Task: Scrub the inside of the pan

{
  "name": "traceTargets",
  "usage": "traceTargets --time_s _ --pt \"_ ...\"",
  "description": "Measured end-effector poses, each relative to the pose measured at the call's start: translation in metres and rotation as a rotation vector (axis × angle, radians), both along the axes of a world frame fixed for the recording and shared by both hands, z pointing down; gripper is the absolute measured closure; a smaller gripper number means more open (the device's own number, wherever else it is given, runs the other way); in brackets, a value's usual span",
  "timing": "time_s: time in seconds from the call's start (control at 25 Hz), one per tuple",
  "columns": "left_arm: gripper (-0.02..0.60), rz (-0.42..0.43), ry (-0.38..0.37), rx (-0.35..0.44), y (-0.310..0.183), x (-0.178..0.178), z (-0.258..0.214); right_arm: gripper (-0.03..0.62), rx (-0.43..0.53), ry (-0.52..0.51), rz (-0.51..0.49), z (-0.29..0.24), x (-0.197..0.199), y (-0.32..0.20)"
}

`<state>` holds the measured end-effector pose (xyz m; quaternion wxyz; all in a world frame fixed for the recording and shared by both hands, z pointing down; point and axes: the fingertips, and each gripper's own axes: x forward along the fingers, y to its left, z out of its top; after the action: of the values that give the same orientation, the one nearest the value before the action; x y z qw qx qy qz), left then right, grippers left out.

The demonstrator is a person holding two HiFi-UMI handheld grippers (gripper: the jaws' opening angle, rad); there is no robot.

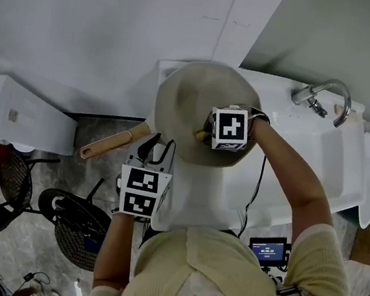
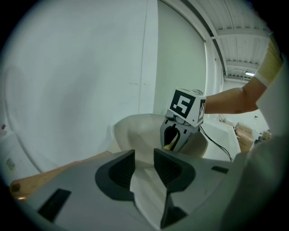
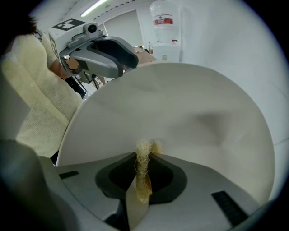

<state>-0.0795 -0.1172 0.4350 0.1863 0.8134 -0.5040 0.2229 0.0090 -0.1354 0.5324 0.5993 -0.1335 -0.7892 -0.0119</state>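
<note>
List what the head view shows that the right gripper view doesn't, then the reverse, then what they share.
Head view only: the faucet and the wooden handle. Right gripper view only: a straw-coloured scrubber pinched in the jaws of the right hand-held gripper, and a water bottle in the background. Both: the pan, pale inside, and the left hand-held gripper at its rim.
</note>
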Motion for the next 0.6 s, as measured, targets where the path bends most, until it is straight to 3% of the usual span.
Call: traceTargets --time_s 0.32,0.6 --pt "0.4 0.002 -0.001 0.001 0.0 0.0 -0.001 0.516 -0.006 0.036 0.034 0.001 0.015 -0.006" --pt "0.4 0.002 0.0 0.001 0.0 0.0 -0.001 0.516 0.044 0.063 0.081 0.001 0.028 -0.023"
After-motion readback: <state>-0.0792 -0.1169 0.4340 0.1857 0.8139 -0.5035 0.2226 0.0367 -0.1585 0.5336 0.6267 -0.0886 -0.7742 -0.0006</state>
